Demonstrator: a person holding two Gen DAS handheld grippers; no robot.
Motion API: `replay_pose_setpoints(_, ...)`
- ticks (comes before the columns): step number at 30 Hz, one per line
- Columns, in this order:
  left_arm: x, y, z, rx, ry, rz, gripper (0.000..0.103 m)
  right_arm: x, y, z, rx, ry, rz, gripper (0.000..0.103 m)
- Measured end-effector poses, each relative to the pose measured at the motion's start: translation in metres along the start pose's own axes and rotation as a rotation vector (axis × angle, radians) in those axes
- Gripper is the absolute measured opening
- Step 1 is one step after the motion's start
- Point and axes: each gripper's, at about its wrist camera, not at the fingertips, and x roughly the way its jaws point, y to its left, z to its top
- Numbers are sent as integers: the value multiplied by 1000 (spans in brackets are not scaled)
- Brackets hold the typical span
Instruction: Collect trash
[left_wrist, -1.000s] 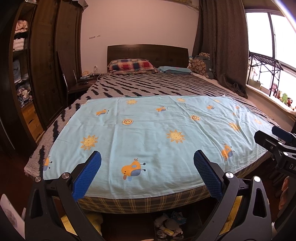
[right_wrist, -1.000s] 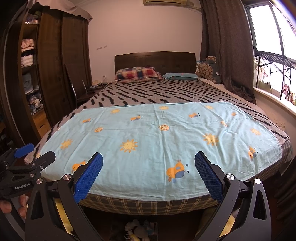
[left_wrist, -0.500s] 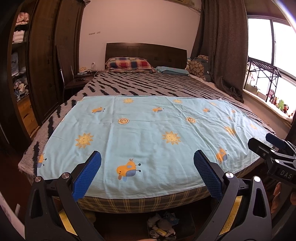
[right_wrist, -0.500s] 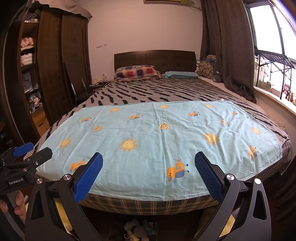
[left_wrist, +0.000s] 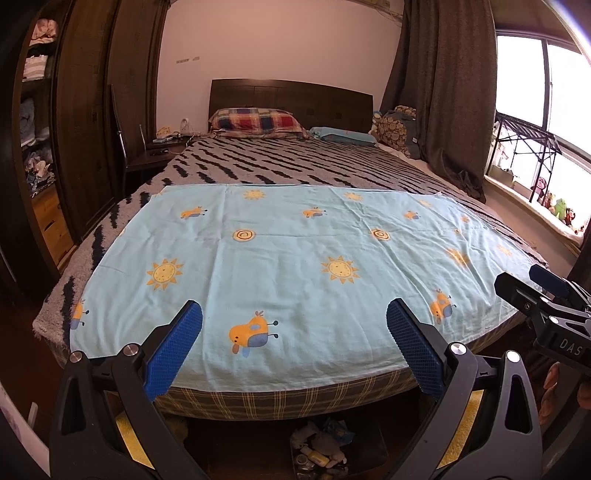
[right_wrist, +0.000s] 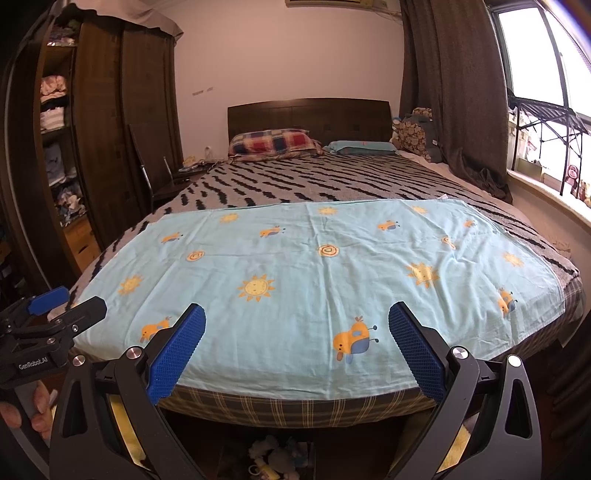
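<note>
1. The sheet (left_wrist: 295, 266) was pale blue, printed with orange suns, spirals and small orange-and-blue creatures.
2. The blanket (left_wrist: 295, 162) was grey with black wavy stripes.
3. The mattress side (left_wrist: 280, 400) showed dark plaid with yellow lines.
4. The pillow (left_wrist: 255, 120) was red, blue and yellow check.
5. The pads (left_wrist: 173, 350) were blue.

left hand-held gripper (left_wrist: 293, 347) tilted slightly lower, more of trash pile (left_wrist: 319, 448) below bed now showing
</note>
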Motion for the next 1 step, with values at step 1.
replay_pose_setpoints(1, 0, 1, 0, -4, 1, 1, 95, 0, 0, 0, 1, 1, 0, 100)
